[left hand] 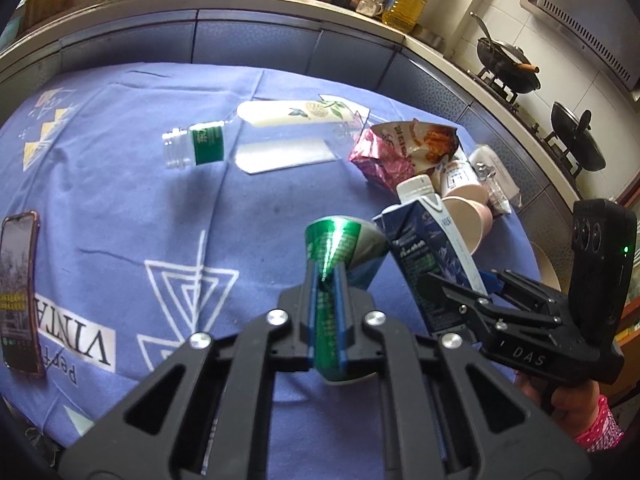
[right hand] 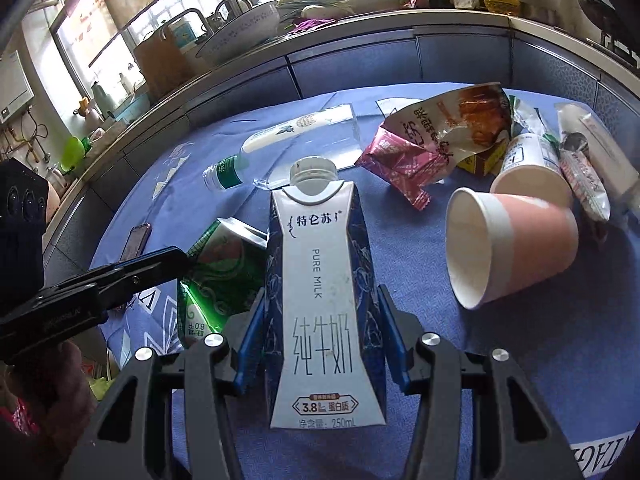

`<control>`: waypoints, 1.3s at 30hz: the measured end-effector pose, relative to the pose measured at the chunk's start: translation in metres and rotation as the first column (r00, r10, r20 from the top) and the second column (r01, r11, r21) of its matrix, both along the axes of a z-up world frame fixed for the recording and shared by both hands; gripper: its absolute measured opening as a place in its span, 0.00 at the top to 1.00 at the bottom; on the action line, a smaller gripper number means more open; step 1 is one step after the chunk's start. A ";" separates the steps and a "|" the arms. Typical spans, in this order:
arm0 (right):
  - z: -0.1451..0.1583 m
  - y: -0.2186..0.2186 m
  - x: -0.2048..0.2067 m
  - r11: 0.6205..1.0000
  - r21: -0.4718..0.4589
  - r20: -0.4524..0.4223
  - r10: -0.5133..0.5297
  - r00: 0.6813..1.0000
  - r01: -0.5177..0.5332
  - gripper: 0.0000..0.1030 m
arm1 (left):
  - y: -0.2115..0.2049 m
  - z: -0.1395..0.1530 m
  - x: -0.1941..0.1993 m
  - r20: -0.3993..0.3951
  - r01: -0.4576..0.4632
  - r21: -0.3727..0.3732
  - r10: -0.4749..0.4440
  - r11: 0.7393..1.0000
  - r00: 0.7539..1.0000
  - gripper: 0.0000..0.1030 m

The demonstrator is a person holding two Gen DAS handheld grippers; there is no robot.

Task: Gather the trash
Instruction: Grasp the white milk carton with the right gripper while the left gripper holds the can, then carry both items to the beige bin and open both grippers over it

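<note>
My left gripper [left hand: 326,280] is shut on a flattened green carton [left hand: 340,248], held above the blue tablecloth [left hand: 120,200]; the carton also shows in the right wrist view [right hand: 220,272]. My right gripper [right hand: 324,312] is shut on a blue-and-white milk carton [right hand: 324,280], upright between its blue pads; the carton also shows in the left wrist view [left hand: 428,256]. Beyond lie a clear plastic bottle [left hand: 260,136], a crumpled pink snack bag [right hand: 432,140], a pink paper cup [right hand: 508,248] on its side, a second cup [right hand: 528,164] and white wrappers [right hand: 584,176].
A phone [left hand: 18,292] lies at the cloth's left edge. A grey counter with bowls, oil and sauce bottles [left hand: 404,0] curves behind the table. Two black woks [left hand: 508,64] sit on the stove at the right.
</note>
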State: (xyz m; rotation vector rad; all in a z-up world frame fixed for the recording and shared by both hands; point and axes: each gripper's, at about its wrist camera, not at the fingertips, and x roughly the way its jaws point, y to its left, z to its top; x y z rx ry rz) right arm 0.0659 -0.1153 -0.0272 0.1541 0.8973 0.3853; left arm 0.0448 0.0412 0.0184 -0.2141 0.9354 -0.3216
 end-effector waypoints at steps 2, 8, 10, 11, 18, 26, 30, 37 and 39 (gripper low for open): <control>-0.004 -0.002 0.000 1.000 0.011 -0.012 -0.004 1.000 0.004 0.50 | -0.004 -0.009 0.005 -0.046 0.015 0.003 -0.015 1.000 0.999 0.79; -0.014 0.001 -0.001 1.000 0.027 -0.033 0.013 0.999 -0.012 0.49 | -0.001 -0.028 0.014 -0.125 0.045 -0.052 -0.051 0.998 0.991 0.37; -0.020 0.002 -0.001 1.000 0.025 -0.043 0.016 0.999 -0.015 0.49 | 0.000 -0.034 0.019 -0.158 0.076 -0.071 -0.086 0.995 0.984 0.37; -0.023 0.001 -0.001 1.000 0.025 -0.048 0.016 0.999 -0.015 0.49 | 0.001 -0.038 0.021 -0.185 0.091 -0.091 -0.106 0.992 0.977 0.37; -0.034 -0.006 0.000 0.999 0.044 -0.057 0.002 0.998 0.001 0.50 | 0.021 -0.070 0.032 -0.300 0.130 -0.523 -0.324 0.842 0.897 0.42; -0.032 -0.008 -0.004 0.999 0.050 -0.035 -0.014 0.999 0.016 0.51 | 0.007 -0.064 0.025 -0.279 0.142 -0.441 -0.286 0.886 0.917 0.70; -0.016 -0.021 -0.019 0.995 0.102 0.004 -0.009 1.000 0.009 0.51 | 0.007 -0.036 0.023 -0.234 0.171 -0.442 -0.298 0.880 0.926 0.73; 0.016 -0.081 -0.053 0.963 0.263 0.092 -0.090 0.992 0.063 0.51 | -0.038 0.022 0.023 -0.120 0.312 -0.408 -0.389 0.858 0.913 0.73; 0.022 -0.110 -0.063 0.950 0.288 0.116 -0.162 0.980 0.123 0.51 | -0.072 0.034 0.031 -0.103 0.372 -0.385 -0.440 0.844 0.892 0.73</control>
